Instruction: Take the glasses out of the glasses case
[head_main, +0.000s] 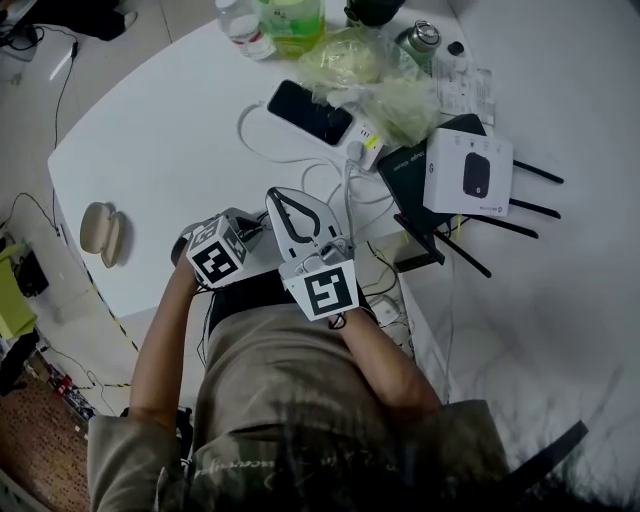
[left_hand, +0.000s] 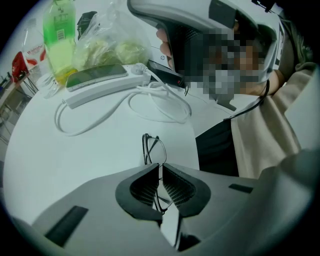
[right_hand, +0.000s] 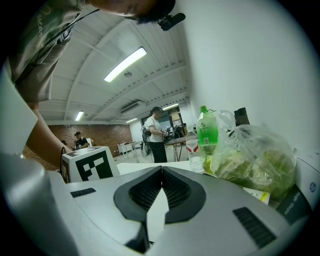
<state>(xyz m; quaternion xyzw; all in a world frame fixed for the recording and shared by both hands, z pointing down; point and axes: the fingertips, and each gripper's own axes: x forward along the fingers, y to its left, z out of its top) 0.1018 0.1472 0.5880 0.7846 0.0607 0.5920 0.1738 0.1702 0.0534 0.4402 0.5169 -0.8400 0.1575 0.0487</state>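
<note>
The left hand-held gripper (left_hand: 161, 169) is clamped on the folded glasses (left_hand: 153, 149), which jut forward from its jaws over the counter (left_hand: 100, 150), well right of the glasses case (head_main: 100, 233), while the right hand-held gripper (right_hand: 161, 172), farther from that case, is closed on nothing.

This looks like a big shared office or workroom. A long ceiling light (right_hand: 125, 64) shines under a high white roof, and there is a brick wall (right_hand: 100, 131) at the far end. A person (right_hand: 156, 134) stands by desks (right_hand: 175, 144) far off. Close by, a white table (head_main: 170, 130) holds a power strip (left_hand: 100, 90), a phone (head_main: 310, 112), a router box (head_main: 467, 172) and a green drink bottle (right_hand: 206, 131).
</note>
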